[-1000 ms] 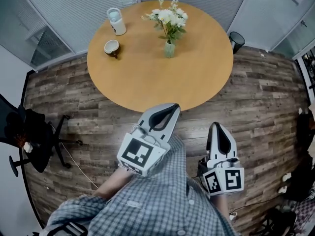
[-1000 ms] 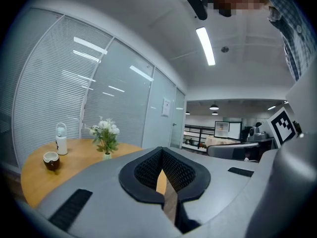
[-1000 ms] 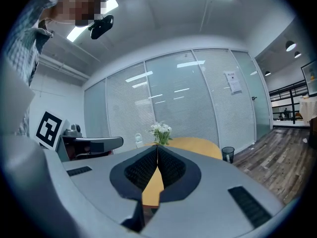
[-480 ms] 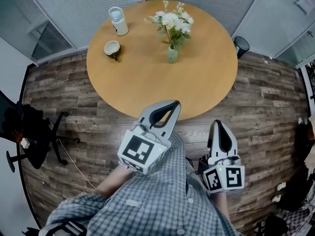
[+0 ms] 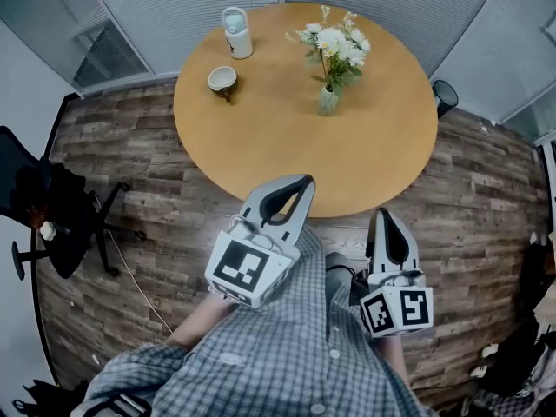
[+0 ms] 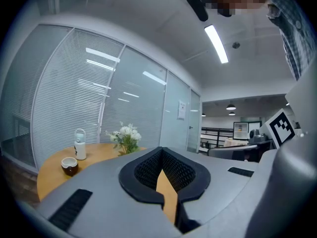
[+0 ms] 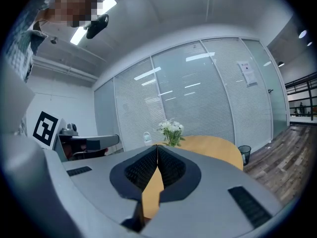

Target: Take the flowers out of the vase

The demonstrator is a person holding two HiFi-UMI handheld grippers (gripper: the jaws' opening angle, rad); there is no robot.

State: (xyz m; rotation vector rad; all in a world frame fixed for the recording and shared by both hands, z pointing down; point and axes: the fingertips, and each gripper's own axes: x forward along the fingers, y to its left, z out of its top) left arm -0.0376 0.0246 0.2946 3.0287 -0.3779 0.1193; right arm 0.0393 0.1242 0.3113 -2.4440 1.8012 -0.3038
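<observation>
White flowers (image 5: 334,42) stand upright in a small pale green vase (image 5: 328,101) toward the back of the round wooden table (image 5: 287,146). The flowers (image 6: 126,134) also show far off in the left gripper view, and the flowers (image 7: 171,128) in the right gripper view. My left gripper (image 5: 303,182) is shut and empty, its tip just over the table's near edge. My right gripper (image 5: 383,214) is shut and empty too, held short of the table above the floor. Both are far from the vase.
A white bottle (image 5: 235,32) and a small cup (image 5: 222,80) stand at the table's back left. A black office chair (image 5: 52,224) is at the left. A dark waste bin (image 5: 446,96) sits on the wooden floor right of the table. Glass walls with blinds close off the back.
The view has shifted: the table, vase and cup now sit further right and slightly lower in the head view. Both grippers stay shut and have edged toward the table.
</observation>
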